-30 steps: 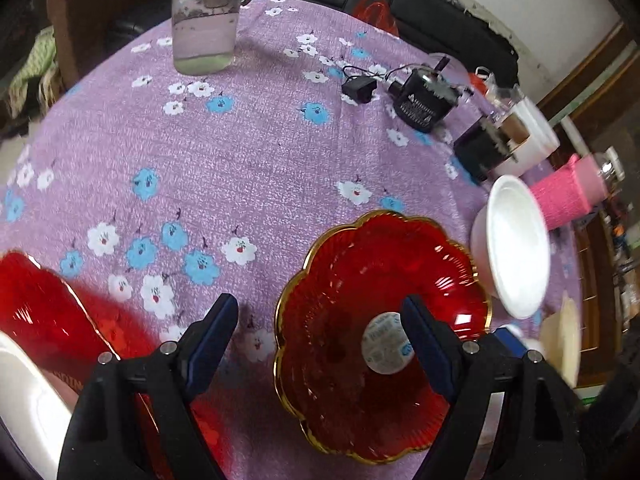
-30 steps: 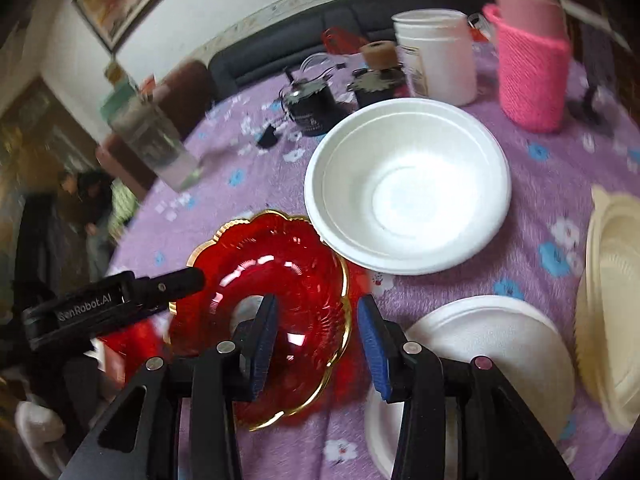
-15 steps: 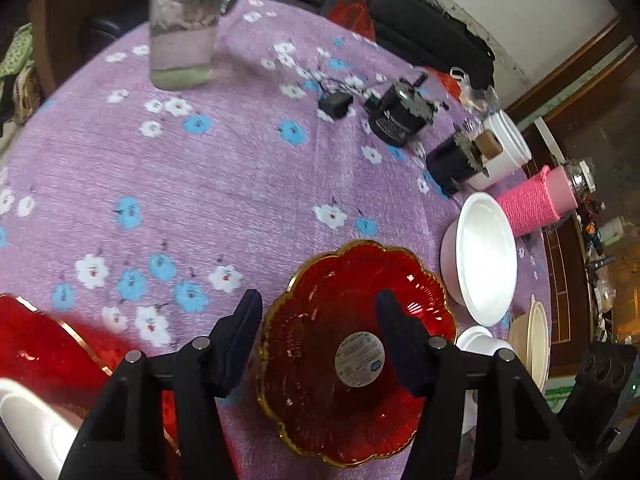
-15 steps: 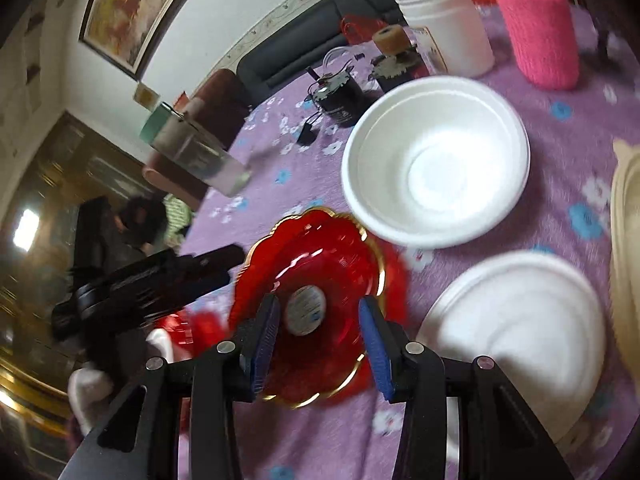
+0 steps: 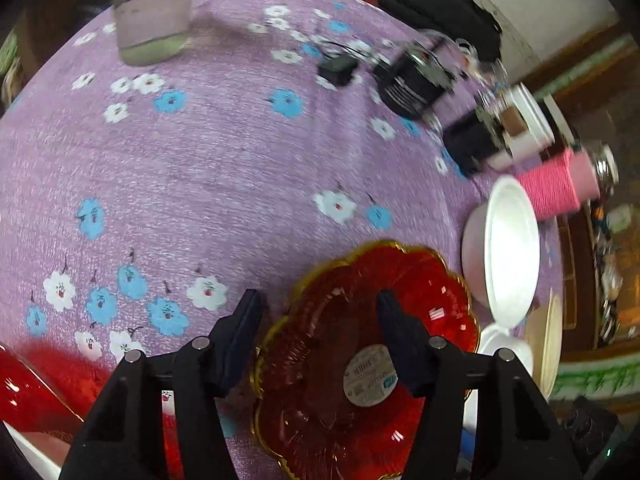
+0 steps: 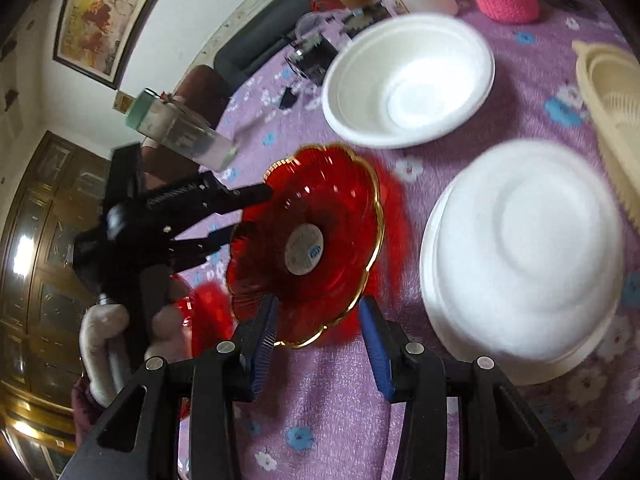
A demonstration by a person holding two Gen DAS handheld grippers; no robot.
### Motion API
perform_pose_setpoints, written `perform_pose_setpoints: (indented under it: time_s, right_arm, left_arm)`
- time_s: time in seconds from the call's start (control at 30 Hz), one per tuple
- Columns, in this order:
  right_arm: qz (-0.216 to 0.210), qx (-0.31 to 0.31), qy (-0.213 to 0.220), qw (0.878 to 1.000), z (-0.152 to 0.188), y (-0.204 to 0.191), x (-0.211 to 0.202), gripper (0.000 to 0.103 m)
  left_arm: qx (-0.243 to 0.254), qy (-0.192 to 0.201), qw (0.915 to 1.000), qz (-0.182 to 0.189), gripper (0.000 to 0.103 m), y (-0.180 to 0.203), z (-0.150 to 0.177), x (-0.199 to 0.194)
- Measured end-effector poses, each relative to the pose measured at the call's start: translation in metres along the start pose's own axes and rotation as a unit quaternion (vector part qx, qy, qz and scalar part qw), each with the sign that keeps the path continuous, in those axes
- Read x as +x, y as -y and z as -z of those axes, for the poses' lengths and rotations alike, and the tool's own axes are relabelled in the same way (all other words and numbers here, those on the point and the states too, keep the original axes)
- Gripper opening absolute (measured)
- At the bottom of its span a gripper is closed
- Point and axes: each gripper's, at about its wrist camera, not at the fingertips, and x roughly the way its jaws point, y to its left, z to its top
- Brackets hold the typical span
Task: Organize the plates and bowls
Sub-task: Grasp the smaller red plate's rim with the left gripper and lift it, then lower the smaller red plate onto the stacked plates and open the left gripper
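A red scalloped glass plate [image 5: 360, 364] with a gold rim and a round sticker lies on the purple flowered tablecloth [image 5: 208, 160]. My left gripper [image 5: 320, 308] is open, its fingers astride the plate's near-left rim; it also shows in the right wrist view [image 6: 240, 216]. My right gripper [image 6: 318, 312] is open at the plate's [image 6: 312, 240] near edge. A second red plate [image 5: 24, 388] lies at the lower left. An upright white bowl [image 6: 408, 80] and an upturned white bowl [image 6: 524, 244] stand to the right.
A clear bottle [image 5: 152, 8] stands at the far side. Black adapters [image 5: 416, 80], a white tub [image 5: 528, 128] and a pink knitted cup [image 5: 560, 184] line the far right. A cream basket [image 6: 612, 108] sits at the right edge.
Both grippers have drawn back and up from the red plate. The left gripper's fingers have narrowed from wide apart and shifted toward the plate's left rim. The plate has not moved.
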Motion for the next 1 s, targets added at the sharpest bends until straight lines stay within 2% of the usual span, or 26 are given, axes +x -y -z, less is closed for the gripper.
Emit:
perform_pose_setpoints:
  time_s: [0.03,0.1,0.17,0.23,0.27,0.47,0.67,0.83,1.0]
  right_arm:
    - [-0.003,0.007,0.0,1.0,0.0,0.002,0.006,0.047]
    - [0.001,0.017,0.009,1.0,0.0,0.006,0.012,0.047]
    - [-0.001,0.023,0.028,0.999,0.002,0.009,0.014,0.045]
    - [0.015,0.019,0.038,0.999,0.002,0.01,0.014,0.033]
    - [0.022,0.014,0.041,0.999,0.002,0.01,0.013,0.022]
    - [0.036,-0.021,0.076,0.996,0.004,-0.005,-0.008,0.021]
    - [0.024,-0.052,0.092,0.994,0.013,-0.03,-0.03,0.02]
    - [0.003,-0.081,0.082,0.993,0.025,-0.062,-0.036,0.02]
    - [-0.013,-0.109,0.059,0.992,0.042,-0.099,-0.02,0.02]
  left_arm:
    - [0.012,-0.001,0.9999,-0.009,0.052,0.004,0.002,0.001]
    - [0.037,-0.001,0.9986,-0.039,0.034,0.011,0.006,0.002]
    - [0.043,0.002,0.9977,-0.053,0.028,0.011,0.008,0.002]
    - [0.04,0.007,0.9975,-0.057,0.026,0.008,0.01,0.0]
    - [0.036,0.009,0.9976,-0.058,0.024,0.006,0.012,-0.001]
    - [0.037,0.029,0.9977,-0.05,0.024,0.008,0.026,-0.02]
    - [0.035,0.065,0.9965,-0.039,0.024,0.004,0.047,-0.067]
    - [0.019,0.094,0.9951,-0.024,0.024,-0.021,0.07,-0.115]
    - [-0.011,0.124,0.9919,-0.029,0.024,-0.059,0.096,-0.156]
